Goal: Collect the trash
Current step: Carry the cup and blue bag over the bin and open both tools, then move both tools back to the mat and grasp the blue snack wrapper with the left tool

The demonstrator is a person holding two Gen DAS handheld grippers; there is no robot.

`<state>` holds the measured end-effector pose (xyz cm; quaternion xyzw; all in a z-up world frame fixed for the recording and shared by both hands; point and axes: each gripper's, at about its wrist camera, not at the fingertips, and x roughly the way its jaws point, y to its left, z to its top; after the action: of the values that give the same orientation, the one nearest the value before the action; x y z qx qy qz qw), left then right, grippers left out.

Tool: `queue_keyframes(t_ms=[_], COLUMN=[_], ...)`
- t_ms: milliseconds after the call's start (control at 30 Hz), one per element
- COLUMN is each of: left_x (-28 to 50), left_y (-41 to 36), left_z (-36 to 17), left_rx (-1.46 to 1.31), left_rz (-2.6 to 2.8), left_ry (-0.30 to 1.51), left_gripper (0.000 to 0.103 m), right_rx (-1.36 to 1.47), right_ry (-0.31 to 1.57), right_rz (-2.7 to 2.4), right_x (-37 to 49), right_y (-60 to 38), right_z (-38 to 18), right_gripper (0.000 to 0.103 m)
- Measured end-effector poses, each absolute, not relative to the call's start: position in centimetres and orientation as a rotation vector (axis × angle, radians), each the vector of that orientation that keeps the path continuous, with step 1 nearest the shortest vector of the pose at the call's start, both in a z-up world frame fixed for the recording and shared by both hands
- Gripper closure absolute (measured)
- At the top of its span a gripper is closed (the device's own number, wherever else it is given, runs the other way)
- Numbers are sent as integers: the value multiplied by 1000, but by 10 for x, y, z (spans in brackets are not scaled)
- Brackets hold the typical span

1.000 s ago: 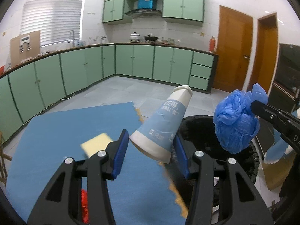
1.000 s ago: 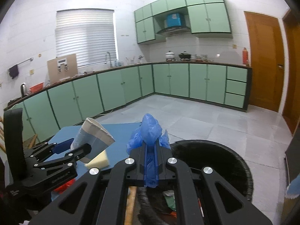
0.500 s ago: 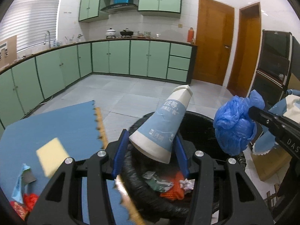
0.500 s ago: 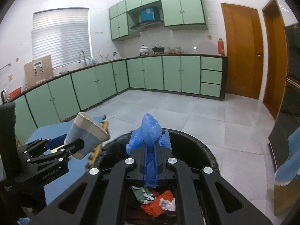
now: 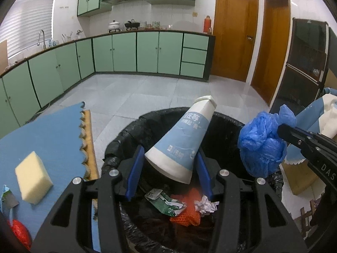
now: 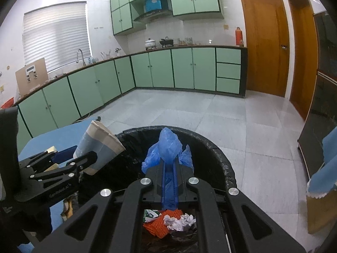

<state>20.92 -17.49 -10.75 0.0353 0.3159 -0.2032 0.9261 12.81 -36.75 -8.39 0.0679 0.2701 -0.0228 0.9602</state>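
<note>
- The left gripper [image 5: 168, 169] pinches a paper cup [image 5: 182, 141] at its wide rim, in the centre of the left wrist view. The cup is tilted and hangs over the open trash bin [image 5: 126, 135].
- The right gripper [image 6: 169, 168] is pressed together on a crumpled blue plastic bag [image 6: 168, 145], also above the bin, at the lower centre of its view.
- In the bin already lie an orange net [image 5: 187, 215] and crumpled white paper [image 5: 205, 205].
- Risk: the cup sits near the left edge of the bin; if released carelessly, it could hit the rim and roll out.
- Risk: the thin bag could stick between the pads after opening.
- A yellow sponge [image 5: 32, 178] waits on the blue mat [image 5: 46, 130], lower left.
</note>
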Motion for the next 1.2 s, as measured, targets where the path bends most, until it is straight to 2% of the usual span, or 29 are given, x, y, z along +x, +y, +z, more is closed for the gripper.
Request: queue_keyframes(t_ms=[267, 333, 400, 467, 500, 567, 633, 667, 867, 1200], left_x=[216, 217, 217, 215, 215, 213, 209, 207, 190, 154], left_y=[-181, -181, -180, -177, -176, -172, -164, -159, -122, -36], left_z=[-119, -118, -118, -117, -116, -112, -107, -102, -77, -49], left_rx=[81, 82, 86, 87, 85, 76, 73, 71, 37, 6], left_rz=[-423, -427, -429, -427, -425, -417, -397, -387, -334, -197], left_ry=[689, 694, 695, 693, 694, 688, 669, 657, 604, 552], left_gripper=[51, 46, 41, 39, 38, 35, 29, 26, 19, 18], right_rx=[144, 145, 145, 146, 147, 149, 150, 154, 189, 209], right_ry=[590, 599, 607, 602, 599, 588, 577, 569, 536, 498], right_rz=[-52, -56, -66, -81, -87, -118, -154, -168, -154, -53], right_x=[138, 140, 141, 138, 137, 133, 129, 125, 114, 109], right_y=[-370, -371, -373, -373, -374, -374, -375, -374, -359, -297], right_z=[-95, -96, -98, -97, -97, -94, -92, -89, -73, -52], right_gripper=[96, 93, 82, 63, 57, 29, 14, 11, 6, 6])
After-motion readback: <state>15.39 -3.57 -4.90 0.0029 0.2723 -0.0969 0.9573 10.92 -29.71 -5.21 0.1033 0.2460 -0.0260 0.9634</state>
